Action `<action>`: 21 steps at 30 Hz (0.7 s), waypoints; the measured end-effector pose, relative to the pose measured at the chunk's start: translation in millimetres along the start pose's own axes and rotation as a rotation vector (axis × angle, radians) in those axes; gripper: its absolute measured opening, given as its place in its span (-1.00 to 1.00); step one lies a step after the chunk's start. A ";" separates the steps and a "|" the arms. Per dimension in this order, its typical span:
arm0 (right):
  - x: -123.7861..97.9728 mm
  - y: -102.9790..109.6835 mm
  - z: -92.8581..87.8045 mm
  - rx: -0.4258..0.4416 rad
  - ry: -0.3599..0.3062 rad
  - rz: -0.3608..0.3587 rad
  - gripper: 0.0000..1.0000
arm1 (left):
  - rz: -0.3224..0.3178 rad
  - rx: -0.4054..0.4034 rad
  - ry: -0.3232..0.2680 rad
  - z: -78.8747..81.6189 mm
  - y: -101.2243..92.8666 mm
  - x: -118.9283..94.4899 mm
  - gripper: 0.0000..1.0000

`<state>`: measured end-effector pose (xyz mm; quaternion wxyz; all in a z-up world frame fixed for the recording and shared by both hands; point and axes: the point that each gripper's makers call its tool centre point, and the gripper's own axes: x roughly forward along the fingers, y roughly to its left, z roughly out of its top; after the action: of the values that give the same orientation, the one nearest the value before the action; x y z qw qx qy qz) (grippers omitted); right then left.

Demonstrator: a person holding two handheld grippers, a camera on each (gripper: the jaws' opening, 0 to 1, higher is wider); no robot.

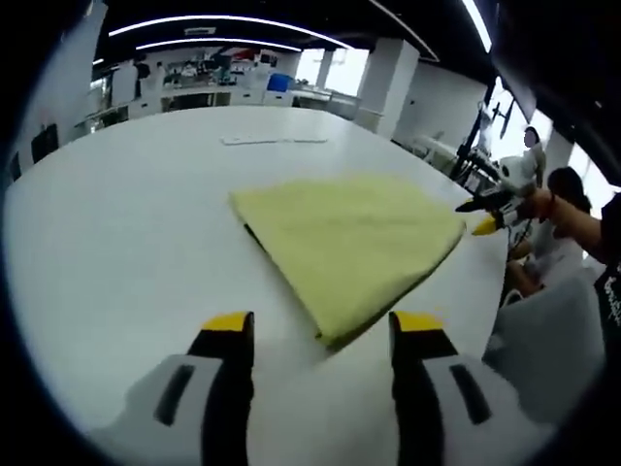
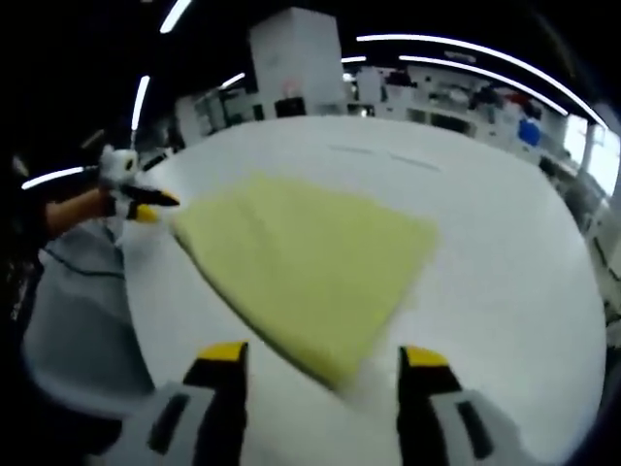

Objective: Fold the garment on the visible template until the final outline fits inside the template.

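folded yellow garment (image 1: pixel 349 248), white table (image 1: pixel 126 223)

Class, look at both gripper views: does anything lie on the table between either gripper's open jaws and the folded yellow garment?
Nothing visible does. Bare white table separates the left gripper and the right gripper from the yellow garment.

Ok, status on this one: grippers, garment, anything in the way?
Left gripper open, empty. Right gripper open, empty. Yellow garment folded flat on white table. Nothing in the way.

No text seems readable in either view.
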<state>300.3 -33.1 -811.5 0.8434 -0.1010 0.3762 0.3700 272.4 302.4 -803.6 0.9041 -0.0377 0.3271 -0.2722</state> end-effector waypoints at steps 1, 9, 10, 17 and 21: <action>-0.5 2.1 2.0 -0.002 -0.001 0.003 0.38 | 0.001 0.002 0.001 0.7 -1.9 0.0 0.23; -9.3 13.4 21.3 -0.015 -0.017 -0.011 0.89 | 0.014 0.022 0.017 3.1 -11.0 -6.5 0.65; -11.2 16.1 24.7 -0.013 -0.024 -0.011 0.94 | 0.013 0.025 0.016 3.9 -12.9 -7.7 0.67; -27.7 25.6 37.4 0.005 -0.063 -0.024 0.98 | 0.010 0.057 0.021 7.0 -25.0 -16.0 0.87; -36.5 28.0 38.7 0.014 -0.077 -0.040 0.98 | 0.010 0.067 0.027 6.0 -29.4 -19.7 0.91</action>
<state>286.2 -16.0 -755.6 0.8652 -0.0881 0.3440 0.3541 249.8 287.0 -780.5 0.9019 -0.0021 0.3300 -0.2787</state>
